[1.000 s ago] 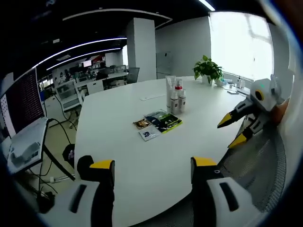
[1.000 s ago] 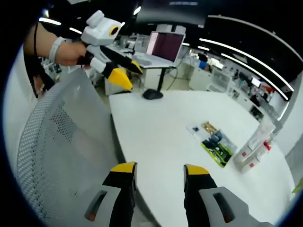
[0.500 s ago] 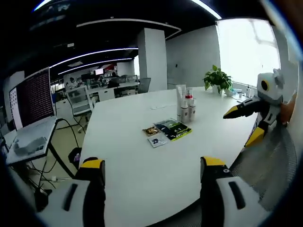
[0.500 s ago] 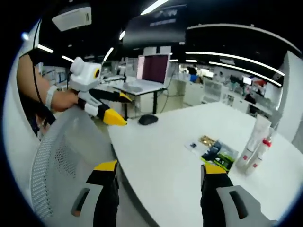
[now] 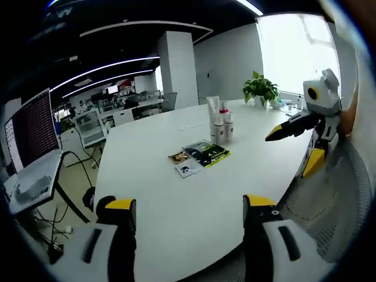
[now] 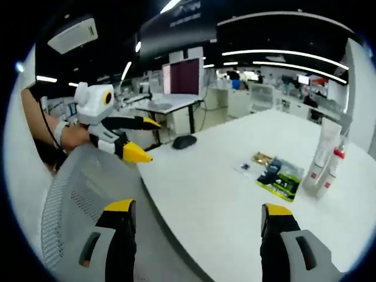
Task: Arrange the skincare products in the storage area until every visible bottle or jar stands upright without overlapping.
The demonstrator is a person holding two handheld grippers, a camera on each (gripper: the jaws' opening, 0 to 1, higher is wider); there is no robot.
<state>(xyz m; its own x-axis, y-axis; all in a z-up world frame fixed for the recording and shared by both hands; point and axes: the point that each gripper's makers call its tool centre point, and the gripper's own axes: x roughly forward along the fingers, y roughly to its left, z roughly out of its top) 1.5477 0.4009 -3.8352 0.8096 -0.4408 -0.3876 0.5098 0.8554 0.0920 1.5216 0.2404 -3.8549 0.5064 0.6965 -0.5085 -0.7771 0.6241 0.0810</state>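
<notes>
Left gripper is what I see first in the left gripper view: its jaws stand wide apart with nothing between them, hanging over the near edge of the white bench. Well ahead of it, the bottles stand upright in a tight cluster, a tall white tube at the back and smaller red-capped ones in front, touching or nearly so. Just in front of them lie flat packets, a dark green one and two smaller ones beside it. A potted plant sits further back near the window. At the right, the right gripper reaches in above a mesh chair, jaws parted and empty.

From the right gripper view, I see the right gripper spread wide and holding nothing, above the bench edge. The bottles stand upright at the far right, the packets just beside them. A hand holds the left gripper at the left, jaws open and empty, over the chair.
</notes>
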